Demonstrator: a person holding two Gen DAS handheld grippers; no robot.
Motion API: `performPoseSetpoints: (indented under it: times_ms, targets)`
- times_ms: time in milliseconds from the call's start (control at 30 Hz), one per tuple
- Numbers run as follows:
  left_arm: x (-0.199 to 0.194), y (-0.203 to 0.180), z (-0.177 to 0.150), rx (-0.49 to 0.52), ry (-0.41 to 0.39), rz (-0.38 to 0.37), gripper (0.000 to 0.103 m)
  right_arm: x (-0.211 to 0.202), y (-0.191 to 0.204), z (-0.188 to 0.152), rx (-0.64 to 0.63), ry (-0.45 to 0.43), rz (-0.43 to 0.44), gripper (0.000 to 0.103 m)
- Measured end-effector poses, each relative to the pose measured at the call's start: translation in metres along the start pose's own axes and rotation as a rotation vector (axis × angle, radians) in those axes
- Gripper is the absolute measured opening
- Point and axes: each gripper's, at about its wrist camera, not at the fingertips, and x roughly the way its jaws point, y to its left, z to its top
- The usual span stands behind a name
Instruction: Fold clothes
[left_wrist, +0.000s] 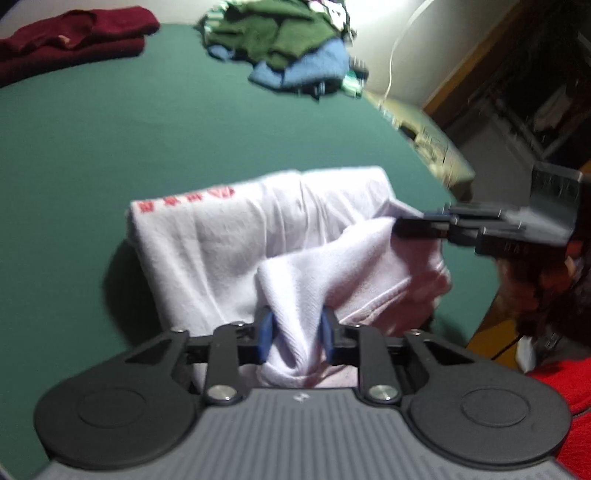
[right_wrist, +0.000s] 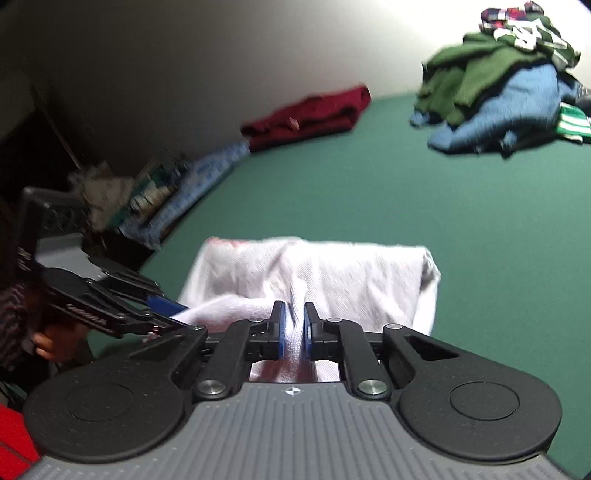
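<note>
1. The white shirt (left_wrist: 258, 240) lies partly folded on the green surface (left_wrist: 110, 129), near its front edge. Red print shows at the far left corner in the left wrist view.
2. The left gripper (left_wrist: 297, 328) is pinching a bunched ridge of the white shirt between its blue pads (left_wrist: 265, 334). The cloth fills the gap between them.
3. The right gripper (right_wrist: 294, 325) is likewise pinching a narrow pleat of the same shirt. Its jaws stand nearly together, with only the fabric between them.
4. Both grip points lie on the near edge of the shirt. The rest of the shirt extends away from the grippers toward the far side of the surface.
5. The long axis of the folded shirt runs left to right, across the line both grippers point along.
6. The grippers sit near each other along that edge, left on the left portion, right on the right portion. Neither is clearly nearer the shirt; both already hold it.
7. Judgement: the next fold likely carries the held near edge forward over the far edge. Uneven travel of the two grippers would skew the fold.
8. Count:
   - grippers: two
   - white shirts in work: one
   - dark red garment (left_wrist: 74, 40), far left of the surface: one
   - mixed pile of clothes (right_wrist: 498, 81), far right of the surface: one. The number of items in it cannot be told.
</note>
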Motion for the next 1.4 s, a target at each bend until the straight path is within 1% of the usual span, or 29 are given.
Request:
performPoseSetpoints:
  times_ms: [33, 100, 200, 233, 267, 300, 400, 433, 500, 533, 567, 600, 633, 733, 767, 800, 867, 933, 967, 1000, 1033, 1067, 1100, 1133, 1200, 1233, 1300, 1333, 1400]
  targets:
    - [-0.005, 0.003, -0.001, -0.007, -0.026, 0.005, 0.019, 0.000, -0.001, -0.002, 0.013, -0.012, 0.002, 0.012]
    - [-0.006, 0.007, -0.003, -0.003, -0.036, 0.033, 0.019, 0.011, -0.004, -0.008, 0.027, 0.017, -0.054, 0.016]
    - [0.009, 0.005, -0.010, 0.032, 0.033, 0.029, 0.018, 0.020, -0.002, -0.017, 0.010, 0.058, -0.103, 0.022]
    - [0.010, 0.001, -0.011, 0.050, 0.039, 0.021, 0.019, 0.019, -0.002, -0.018, 0.015, 0.063, -0.104, 0.028]
    - [0.007, -0.002, -0.011, 0.066, 0.033, 0.009, 0.019, 0.015, -0.002, -0.017, 0.035, 0.057, -0.091, 0.031]
    - [0.004, -0.005, -0.011, 0.076, 0.025, -0.004, 0.020, 0.010, -0.003, -0.015, 0.057, 0.046, -0.078, 0.031]
    - [-0.001, -0.006, -0.012, 0.071, 0.014, -0.040, 0.020, 0.003, -0.011, -0.013, 0.166, -0.012, -0.060, 0.041]
    - [0.000, -0.005, -0.015, 0.064, 0.022, -0.045, 0.020, 0.005, -0.016, -0.012, 0.216, -0.027, -0.053, 0.042]
    - [0.005, -0.002, -0.020, 0.050, 0.048, -0.043, 0.019, 0.012, -0.021, -0.011, 0.290, -0.031, -0.055, 0.038]
    - [0.006, -0.001, -0.023, 0.042, 0.054, -0.041, 0.019, 0.018, -0.021, -0.011, 0.289, -0.004, -0.072, 0.024]
    - [0.004, 0.001, -0.025, 0.033, 0.049, -0.037, 0.018, 0.023, -0.017, -0.010, 0.257, 0.024, -0.101, 0.004]
    - [0.002, 0.002, -0.026, 0.027, 0.044, -0.033, 0.018, 0.024, -0.012, -0.011, 0.212, 0.034, -0.126, 0.004]
    - [-0.001, 0.003, -0.026, 0.023, 0.037, -0.029, 0.018, 0.022, -0.009, -0.011, 0.188, 0.024, -0.129, 0.004]
    - [-0.003, 0.003, -0.029, 0.039, 0.032, -0.010, 0.019, 0.005, -0.007, -0.014, 0.211, -0.087, -0.049, 0.004]
    - [0.000, 0.004, -0.031, 0.044, 0.039, -0.002, 0.020, 0.003, -0.008, -0.015, 0.223, -0.118, -0.056, 0.004]
    - [0.003, 0.005, -0.033, 0.049, 0.046, 0.007, 0.020, 0.004, -0.009, -0.016, 0.224, -0.126, -0.100, 0.004]
    - [0.003, 0.003, -0.032, 0.071, 0.052, 0.019, 0.020, 0.017, -0.006, -0.019, 0.163, -0.074, -0.210, 0.004]
    - [0.000, -0.001, -0.030, 0.098, 0.052, 0.032, 0.021, 0.026, 0.003, -0.023, 0.049, -0.042, -0.271, 0.005]
    - [-0.005, -0.004, -0.027, 0.115, 0.045, 0.041, 0.022, 0.027, 0.009, -0.023, -0.010, -0.040, -0.294, 0.008]
    - [-0.009, -0.007, -0.025, 0.132, 0.038, 0.051, 0.022, 0.026, 0.015, -0.022, -0.061, -0.043, -0.315, 0.012]
    - [-0.014, -0.011, -0.022, 0.153, 0.027, 0.067, 0.022, 0.022, 0.019, -0.021, -0.095, -0.059, -0.336, 0.026]
    - [-0.019, -0.016, -0.018, 0.182, 0.012, 0.097, 0.022, 0.017, 0.022, -0.018, -0.113, -0.085, -0.354, 0.034]
    - [-0.025, -0.023, -0.015, 0.215, -0.007, 0.133, 0.018, 0.010, 0.026, -0.014, -0.131, -0.112, -0.370, 0.034]
    - [-0.029, -0.030, -0.011, 0.245, -0.029, 0.162, 0.019, 0.005, 0.031, -0.011, -0.161, -0.127, -0.372, 0.034]
    - [-0.034, -0.042, -0.004, 0.284, -0.069, 0.184, 0.019, -0.001, 0.041, -0.006, -0.234, -0.127, -0.344, 0.025]
    - [-0.035, -0.047, -0.002, 0.297, -0.088, 0.187, 0.019, -0.001, 0.046, -0.004, -0.268, -0.114, -0.333, 0.018]
    - [-0.024, -0.055, 0.003, 0.282, -0.106, 0.163, 0.019, 0.010, 0.053, -0.008, -0.317, -0.044, -0.323, 0.008]
    - [-0.013, -0.058, 0.003, 0.267, -0.098, 0.161, 0.019, 0.017, 0.056, -0.012, -0.338, -0.011, -0.323, 0.006]
    - [0.011, -0.059, -0.001, 0.259, -0.071, 0.191, 0.021, 0.030, 0.057, -0.021, -0.363, 0.034, -0.349, 0.006]
